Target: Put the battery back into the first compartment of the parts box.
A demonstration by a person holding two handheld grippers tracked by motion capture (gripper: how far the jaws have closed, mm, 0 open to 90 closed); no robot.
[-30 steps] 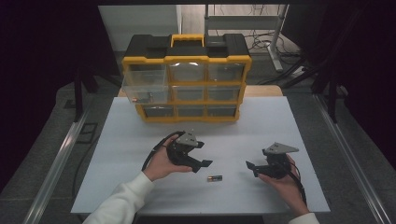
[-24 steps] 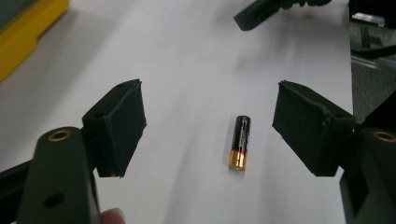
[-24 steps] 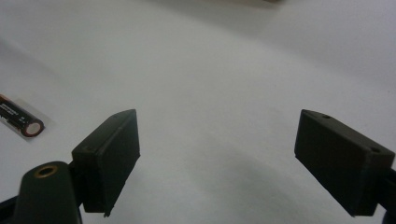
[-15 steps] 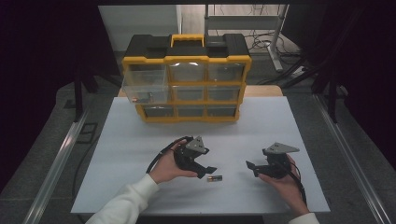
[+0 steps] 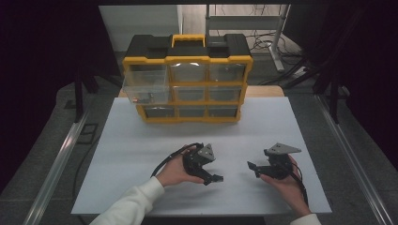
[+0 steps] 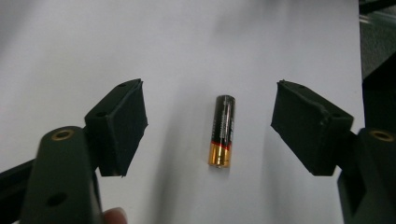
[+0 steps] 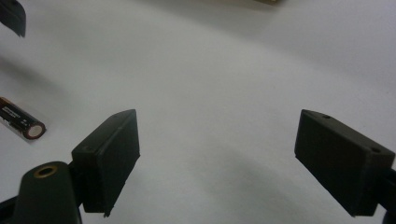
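The left gripper (image 6: 209,126) is hanging low over the white table (image 5: 141,140) with its two black jaws standing wide apart, gripping nothing. A small battery (image 6: 222,131) is lying flat on the table squarely between those jaws, touching neither pad; it is sitting a little nearer the pad on the right of the left gripper view. Its long axis is running roughly parallel to the jaws, the gold end pointing back toward the hand and the black end pointing away. There is pale print along the black casing, but it is too small and blurred to read, so I cannot tell the brand.

The right gripper (image 7: 217,158) is also spread wide, with bare table between its pads and nothing touching them. From its own camera the battery is lying well outside the jaws, off beyond the left-hand pad.

Seen from above, the two grippers are being held near each other, tips facing inward, with a yellow and black drawer organizer (image 5: 187,77) standing well beyond both sets of fingers.
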